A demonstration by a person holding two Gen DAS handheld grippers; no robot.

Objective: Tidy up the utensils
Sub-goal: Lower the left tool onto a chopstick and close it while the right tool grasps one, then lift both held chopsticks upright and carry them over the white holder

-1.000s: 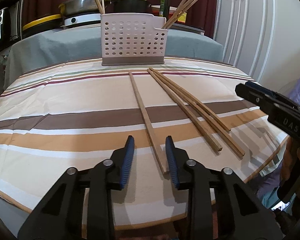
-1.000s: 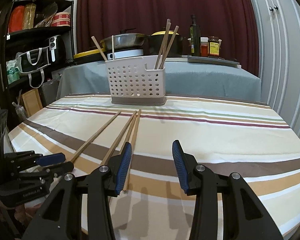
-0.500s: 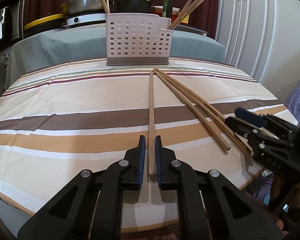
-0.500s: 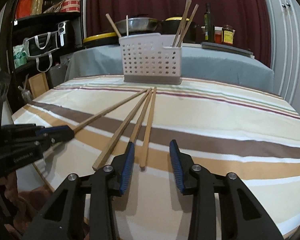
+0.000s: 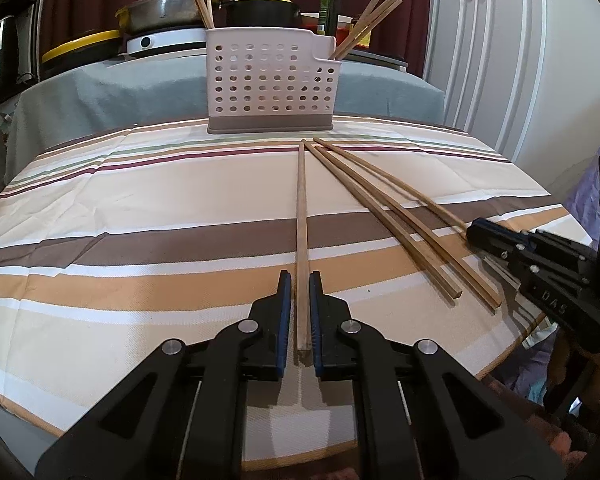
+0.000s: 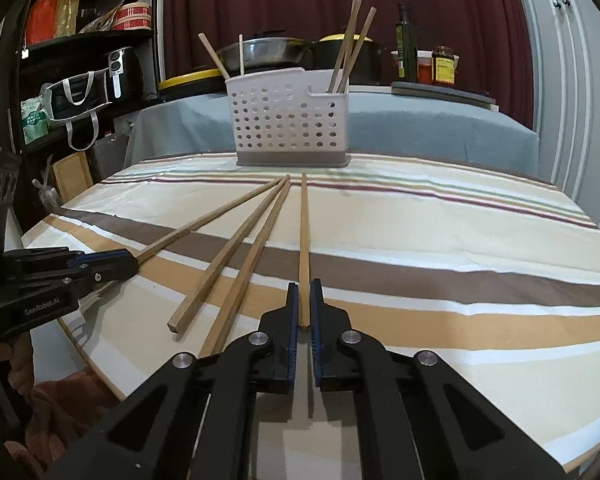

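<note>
Striped tablecloth (image 5: 140, 200), chopsticks laid out before a white caddy (image 5: 272, 84).

Both tongs pinched a chopstick — the left tongs (image 5: 299, 292) gripped the leftmost stick (image 5: 301, 208), the right tongs (image 6: 303, 304) the rightmost stick (image 6: 303, 232), two more (image 5: 380, 208) lying loose between. Pickup looked in hand; next, each likely needs lifting and tipping upright into the caddy. Behind — pots (image 5: 160, 12), maroon curtain.

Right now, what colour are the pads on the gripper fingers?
Blue, on black fingers; clearest in the left wrist view.
</note>
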